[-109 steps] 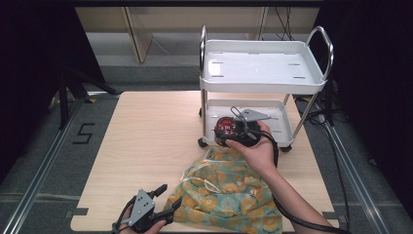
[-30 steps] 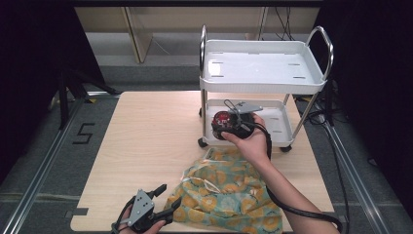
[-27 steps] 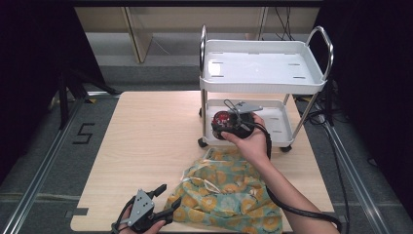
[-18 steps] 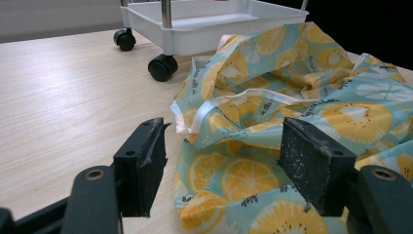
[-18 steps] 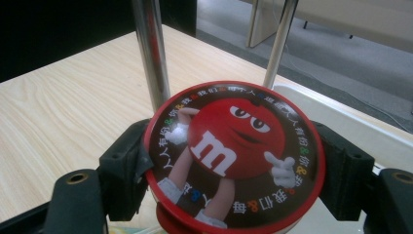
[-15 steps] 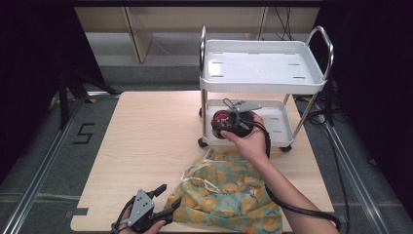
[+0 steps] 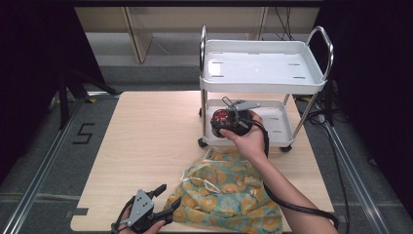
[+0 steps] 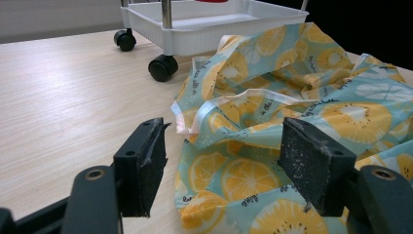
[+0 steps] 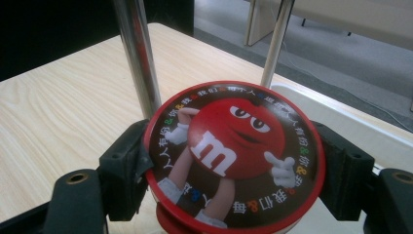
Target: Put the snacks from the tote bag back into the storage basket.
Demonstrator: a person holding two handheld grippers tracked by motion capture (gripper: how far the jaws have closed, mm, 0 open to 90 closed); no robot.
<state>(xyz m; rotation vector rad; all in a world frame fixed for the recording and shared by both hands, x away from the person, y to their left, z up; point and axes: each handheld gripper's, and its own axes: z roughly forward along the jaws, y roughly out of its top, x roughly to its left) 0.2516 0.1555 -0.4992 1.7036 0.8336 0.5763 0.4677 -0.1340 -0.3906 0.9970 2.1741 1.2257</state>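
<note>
The right gripper holds a round red tin between its 2 fingers, which press on opposite sides of it. The tin is at the front left edge of the lower tray of the white cart, just beside 2 chrome posts. Its lid faces up and toward the camera of the right gripper view; being round, it has no long axis. The lower tray beyond it is bare. The left gripper rests low at the near edge of the desk, fingers apart, with the edge of a lemon-print cloth between them. The left half of the desk is free.
</note>
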